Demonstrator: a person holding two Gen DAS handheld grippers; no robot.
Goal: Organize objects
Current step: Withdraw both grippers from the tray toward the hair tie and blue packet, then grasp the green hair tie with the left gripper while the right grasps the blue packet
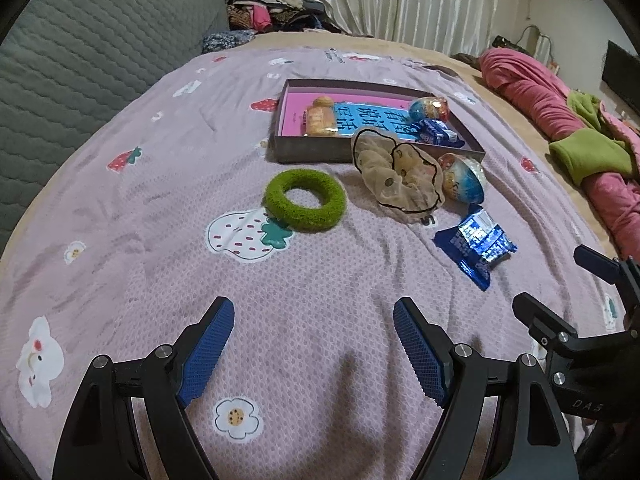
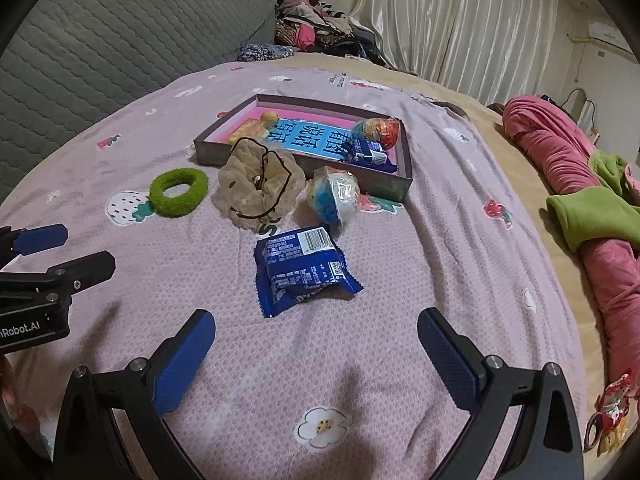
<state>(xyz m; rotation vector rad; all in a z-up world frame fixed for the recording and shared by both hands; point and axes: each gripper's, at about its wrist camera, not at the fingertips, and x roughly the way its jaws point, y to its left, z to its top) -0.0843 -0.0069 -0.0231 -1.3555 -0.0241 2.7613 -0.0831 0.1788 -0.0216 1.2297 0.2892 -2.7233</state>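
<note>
Left gripper (image 1: pixel 314 344) & right gripper (image 2: pixel 316 354): jaws wide, nothing held. Beige scrunchie (image 1: pixel 398 176), frame centre by box (image 1: pixel 312 152): judged soft, light; best pinched at the rim. Green ring (image 1: pixel 304 200), left of it: squashy. Blue snack packet (image 2: pixel 304 270), mid-frame: crinkly, likely slippery; best taken across the middle.

Both the left gripper (image 1: pixel 314 314) and the right gripper (image 2: pixel 316 326) have chunky black frames with silver screws, textured blue pads (image 1: pixel 210 350), plus white lettering on the sides.
</note>
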